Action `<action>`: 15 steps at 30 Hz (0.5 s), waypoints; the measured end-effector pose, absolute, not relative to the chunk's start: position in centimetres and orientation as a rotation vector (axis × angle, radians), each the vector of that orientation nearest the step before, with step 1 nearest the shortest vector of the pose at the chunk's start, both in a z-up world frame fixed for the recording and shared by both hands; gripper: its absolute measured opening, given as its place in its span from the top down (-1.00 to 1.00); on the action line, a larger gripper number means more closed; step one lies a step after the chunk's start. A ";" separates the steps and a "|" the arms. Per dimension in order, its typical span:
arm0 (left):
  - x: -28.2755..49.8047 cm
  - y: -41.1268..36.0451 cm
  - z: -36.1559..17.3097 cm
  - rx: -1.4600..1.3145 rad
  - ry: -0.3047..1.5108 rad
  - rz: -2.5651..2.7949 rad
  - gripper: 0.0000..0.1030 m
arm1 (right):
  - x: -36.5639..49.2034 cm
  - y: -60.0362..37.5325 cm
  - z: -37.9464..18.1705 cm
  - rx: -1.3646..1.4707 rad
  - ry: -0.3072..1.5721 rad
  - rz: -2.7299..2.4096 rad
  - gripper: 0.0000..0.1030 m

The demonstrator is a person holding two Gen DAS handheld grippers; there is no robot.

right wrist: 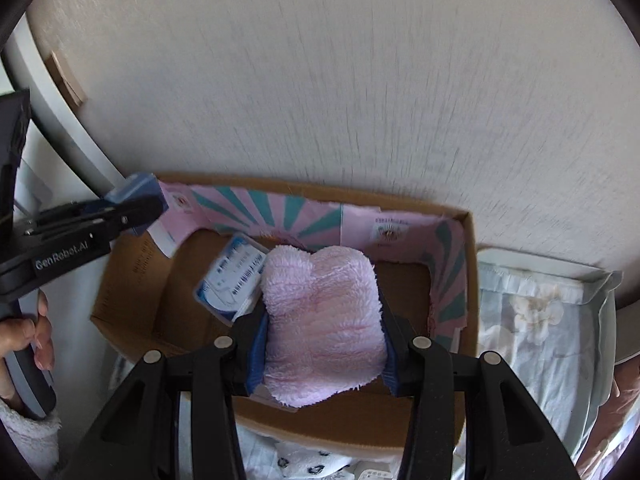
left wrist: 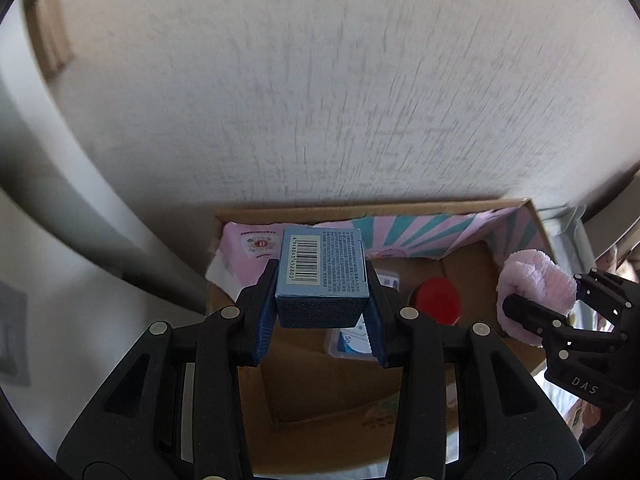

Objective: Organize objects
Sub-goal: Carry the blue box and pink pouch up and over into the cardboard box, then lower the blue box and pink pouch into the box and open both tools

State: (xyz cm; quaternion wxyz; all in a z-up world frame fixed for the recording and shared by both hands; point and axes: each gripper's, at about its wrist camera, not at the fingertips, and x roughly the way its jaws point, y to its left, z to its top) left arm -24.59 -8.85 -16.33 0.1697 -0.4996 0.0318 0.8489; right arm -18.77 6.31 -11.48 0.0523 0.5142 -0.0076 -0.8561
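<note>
My left gripper (left wrist: pixel 322 312) is shut on a small blue box (left wrist: pixel 322 276) with a barcode and holds it above the open cardboard box (left wrist: pixel 248 213). In the right wrist view the left gripper (right wrist: pixel 136 204) holds the blue box (right wrist: pixel 134 189) over the carton's left rim. My right gripper (right wrist: pixel 324 344) is shut on a fluffy pink cloth (right wrist: pixel 322 320) over the cardboard box (right wrist: pixel 472 280). The pink cloth (left wrist: pixel 534 292) and right gripper (left wrist: pixel 520 306) show at the carton's right side in the left wrist view.
Inside the carton lie a red round lid (left wrist: pixel 436 298), a flat white and blue packet (right wrist: pixel 234 276) and pink and teal striped lining (right wrist: pixel 280 208). A textured white wall (left wrist: pixel 320 80) stands right behind. Floral bedding (right wrist: pixel 540 320) lies to the right.
</note>
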 end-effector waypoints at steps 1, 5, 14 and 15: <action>-24.9 -8.6 -17.0 -1.437 0.104 2.399 0.32 | -19.0 6.3 -12.2 1.583 -0.013 -2.590 0.18; -25.6 -7.5 -19.5 -1.504 0.135 2.345 0.32 | -19.6 6.1 -14.5 1.647 0.018 -2.542 0.18; -25.9 -5.6 -22.9 -1.581 0.180 2.264 0.32 | -19.6 5.4 -16.6 1.697 0.058 -2.495 0.18; -26.0 -5.6 -23.1 -1.586 0.176 2.259 0.32 | -19.5 5.4 -16.7 1.699 0.059 -2.495 0.18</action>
